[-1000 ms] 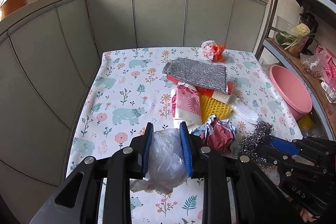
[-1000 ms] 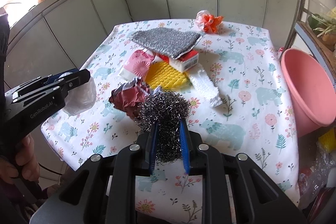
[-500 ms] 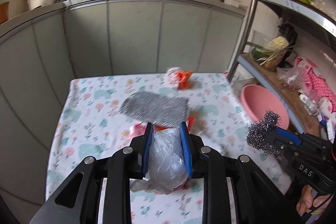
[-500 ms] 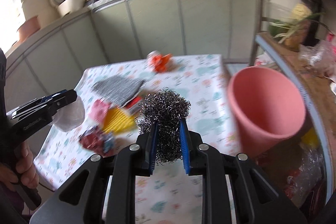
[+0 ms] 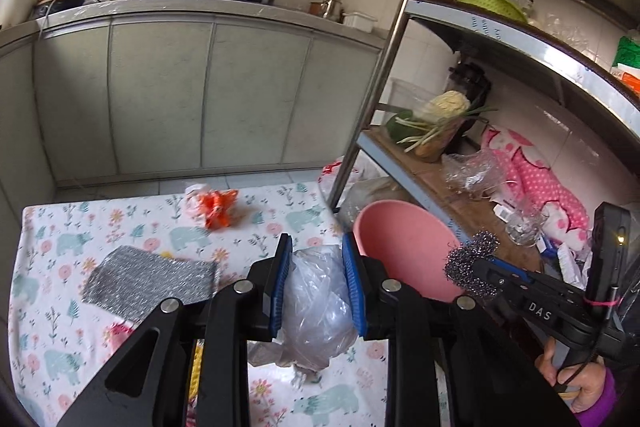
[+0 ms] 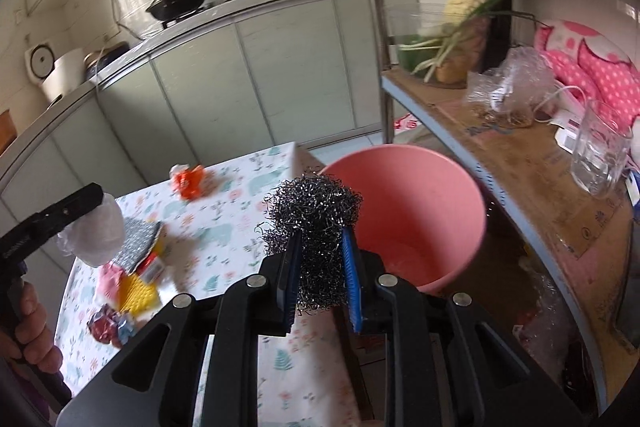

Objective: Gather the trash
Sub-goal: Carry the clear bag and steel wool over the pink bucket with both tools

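Steel wool (image 6: 316,223) upright between fingers (image 6: 291,281)

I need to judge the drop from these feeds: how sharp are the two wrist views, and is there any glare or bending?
Left wrist: fairly sharp; plastic bag and pink tub crisp; fisheye bends the shelf rails. Right wrist: steel wool in the right gripper sharp, but the tablecloth and the trash on it smear; daylight washes out the left edge.
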A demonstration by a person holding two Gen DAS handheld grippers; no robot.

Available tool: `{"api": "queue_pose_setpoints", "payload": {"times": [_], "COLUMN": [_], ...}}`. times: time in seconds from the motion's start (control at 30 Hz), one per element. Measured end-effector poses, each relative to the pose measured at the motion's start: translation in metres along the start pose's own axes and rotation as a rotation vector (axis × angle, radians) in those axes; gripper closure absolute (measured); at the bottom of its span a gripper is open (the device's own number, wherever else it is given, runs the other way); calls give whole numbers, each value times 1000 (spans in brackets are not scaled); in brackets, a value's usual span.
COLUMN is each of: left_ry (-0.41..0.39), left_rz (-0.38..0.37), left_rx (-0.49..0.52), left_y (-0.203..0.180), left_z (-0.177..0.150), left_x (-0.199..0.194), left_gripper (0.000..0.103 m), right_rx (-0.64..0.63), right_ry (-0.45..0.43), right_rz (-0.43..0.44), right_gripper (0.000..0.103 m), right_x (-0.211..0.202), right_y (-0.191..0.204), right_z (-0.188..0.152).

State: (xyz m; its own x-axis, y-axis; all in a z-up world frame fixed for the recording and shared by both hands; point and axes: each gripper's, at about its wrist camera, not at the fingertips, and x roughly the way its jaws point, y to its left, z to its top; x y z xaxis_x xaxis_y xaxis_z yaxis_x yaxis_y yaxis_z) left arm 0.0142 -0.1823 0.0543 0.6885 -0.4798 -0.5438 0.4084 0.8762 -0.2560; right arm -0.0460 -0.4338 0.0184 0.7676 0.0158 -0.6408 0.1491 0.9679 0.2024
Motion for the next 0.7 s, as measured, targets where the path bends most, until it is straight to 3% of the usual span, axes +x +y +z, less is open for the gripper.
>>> {"api": "queue_pose_setpoints", "payload": {"times": [0.37, 0.7], "left_ry": [59, 190], "left_rz": [-119, -178], "left_rx": [15, 78], "left_y": [-37, -101], "left_z": [19, 1], "left_x": [69, 165], "left_gripper": [78, 77], "right_rx": [37, 73], "right_ry": [2, 62], "right_rz": [-75, -143], "right_gripper": [82, 82], "right_x": [17, 58], "right_y": [-26, -54], "right_z": [10, 6]}}
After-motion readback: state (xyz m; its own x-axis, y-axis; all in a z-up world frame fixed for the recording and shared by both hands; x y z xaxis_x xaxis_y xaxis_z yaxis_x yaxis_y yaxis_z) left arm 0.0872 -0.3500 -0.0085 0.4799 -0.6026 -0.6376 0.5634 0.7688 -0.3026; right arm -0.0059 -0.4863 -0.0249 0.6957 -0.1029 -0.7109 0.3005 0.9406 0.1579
